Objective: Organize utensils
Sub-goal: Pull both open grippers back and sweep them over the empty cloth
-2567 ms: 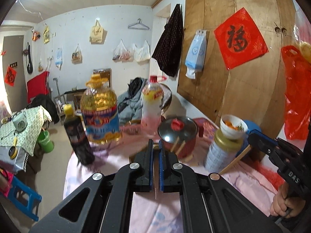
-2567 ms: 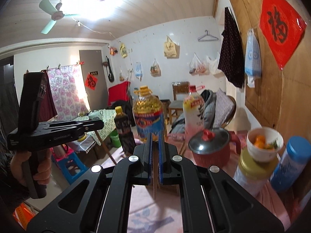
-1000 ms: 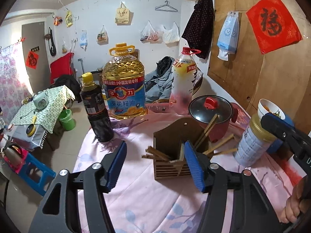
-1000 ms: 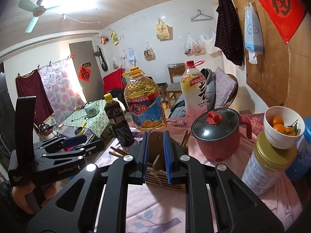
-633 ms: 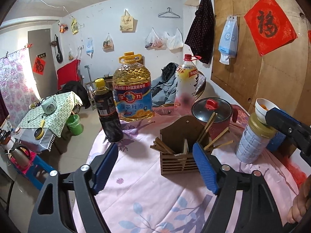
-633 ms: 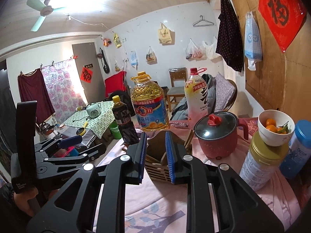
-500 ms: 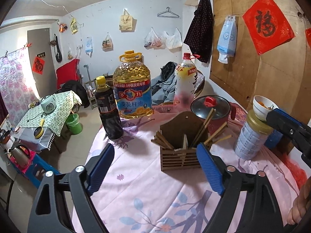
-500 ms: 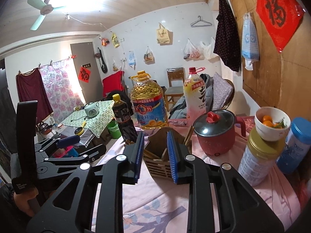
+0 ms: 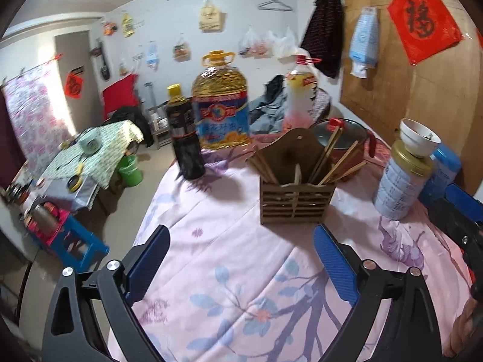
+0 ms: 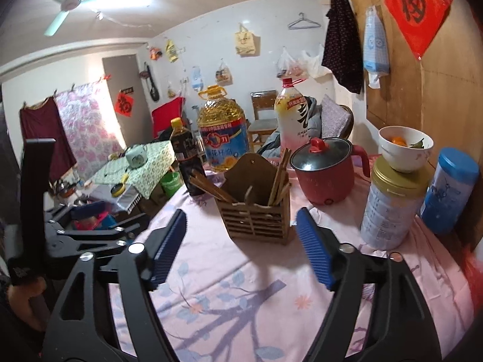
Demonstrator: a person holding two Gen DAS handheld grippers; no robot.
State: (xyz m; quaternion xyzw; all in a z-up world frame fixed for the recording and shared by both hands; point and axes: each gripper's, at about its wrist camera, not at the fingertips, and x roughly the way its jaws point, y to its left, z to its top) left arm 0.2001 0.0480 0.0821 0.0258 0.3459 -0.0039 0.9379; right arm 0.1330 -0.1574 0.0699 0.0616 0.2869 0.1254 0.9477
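Observation:
A slatted wooden utensil holder (image 9: 297, 200) (image 10: 256, 218) stands on the pink flowered tablecloth (image 9: 241, 274) (image 10: 229, 295) with several wooden chopsticks (image 9: 330, 152) (image 10: 280, 176) leaning out of it. My left gripper (image 9: 241, 242) hovers over the cloth in front of the holder, its jaws opening wide with nothing between them. My right gripper (image 10: 241, 226) is also short of the holder, jaws opening, nothing between the blue pads. Each gripper shows at the edge of the other's view, held by a hand.
Behind the holder stand a dark sauce bottle (image 9: 185, 138), a big oil jug (image 9: 222, 105), a pale drink bottle (image 9: 300, 93) and a red lidded pot (image 10: 326, 170). At the right are a tin (image 10: 392, 211) topped by a bowl (image 10: 404, 147), and a blue-capped canister (image 10: 448, 185).
Both grippers have opened from shut on chopsticks to wide apart. Both have drawn back from the holder, which now looks smaller and farther off. The chopsticks rest in the holder.

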